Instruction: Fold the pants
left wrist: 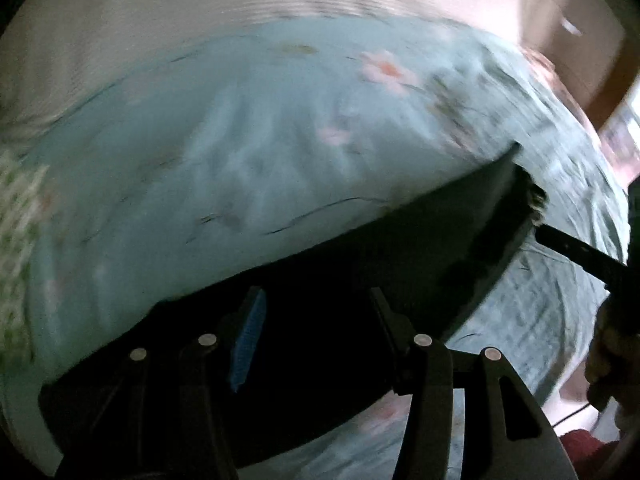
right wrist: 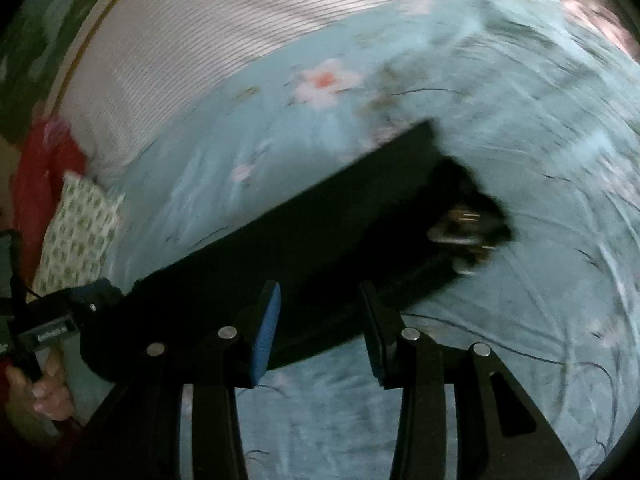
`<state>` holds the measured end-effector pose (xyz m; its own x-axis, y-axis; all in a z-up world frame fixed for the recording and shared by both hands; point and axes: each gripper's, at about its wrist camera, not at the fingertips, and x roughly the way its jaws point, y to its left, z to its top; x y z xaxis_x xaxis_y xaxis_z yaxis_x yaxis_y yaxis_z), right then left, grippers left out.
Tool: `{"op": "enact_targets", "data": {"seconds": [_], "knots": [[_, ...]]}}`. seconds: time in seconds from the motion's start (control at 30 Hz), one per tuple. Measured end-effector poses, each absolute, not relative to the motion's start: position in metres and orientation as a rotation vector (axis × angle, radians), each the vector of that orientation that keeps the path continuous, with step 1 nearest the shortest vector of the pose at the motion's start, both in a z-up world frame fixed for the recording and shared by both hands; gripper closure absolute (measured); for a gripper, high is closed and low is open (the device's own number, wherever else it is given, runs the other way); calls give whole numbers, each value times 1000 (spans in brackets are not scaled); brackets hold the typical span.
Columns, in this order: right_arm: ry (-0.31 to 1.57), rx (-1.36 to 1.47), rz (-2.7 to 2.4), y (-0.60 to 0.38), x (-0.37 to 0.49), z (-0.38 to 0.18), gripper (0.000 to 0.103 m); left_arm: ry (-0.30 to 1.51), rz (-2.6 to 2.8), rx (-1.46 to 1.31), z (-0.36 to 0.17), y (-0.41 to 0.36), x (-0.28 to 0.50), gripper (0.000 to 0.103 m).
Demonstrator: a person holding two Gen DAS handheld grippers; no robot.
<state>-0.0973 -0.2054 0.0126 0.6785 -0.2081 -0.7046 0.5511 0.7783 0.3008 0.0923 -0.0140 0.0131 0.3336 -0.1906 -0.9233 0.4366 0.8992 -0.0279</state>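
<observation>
Left wrist view: the black pants (left wrist: 360, 248) lie as a long, flat, dark strip on a soft blue bed sheet (left wrist: 200, 140) with pink flowers. The left gripper (left wrist: 316, 320) has its two fingers apart over the cloth; the blur makes it hard to tell if they touch it.

Right wrist view: the pants (right wrist: 320, 232) look smooth and folded lengthwise, with a metal buckle (right wrist: 460, 232) at the far end. The right gripper (right wrist: 320, 320) is spread too, gripping nothing. A dotted pillow (right wrist: 80, 232) sits on the left.
</observation>
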Motion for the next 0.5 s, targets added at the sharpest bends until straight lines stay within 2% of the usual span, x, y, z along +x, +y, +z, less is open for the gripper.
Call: {"op": "enact_targets", "data": {"seconds": [0.5], "knots": [[607, 738, -469, -266, -110, -8, 62, 1272, -666, 390, -33, -178, 171, 47]]}}
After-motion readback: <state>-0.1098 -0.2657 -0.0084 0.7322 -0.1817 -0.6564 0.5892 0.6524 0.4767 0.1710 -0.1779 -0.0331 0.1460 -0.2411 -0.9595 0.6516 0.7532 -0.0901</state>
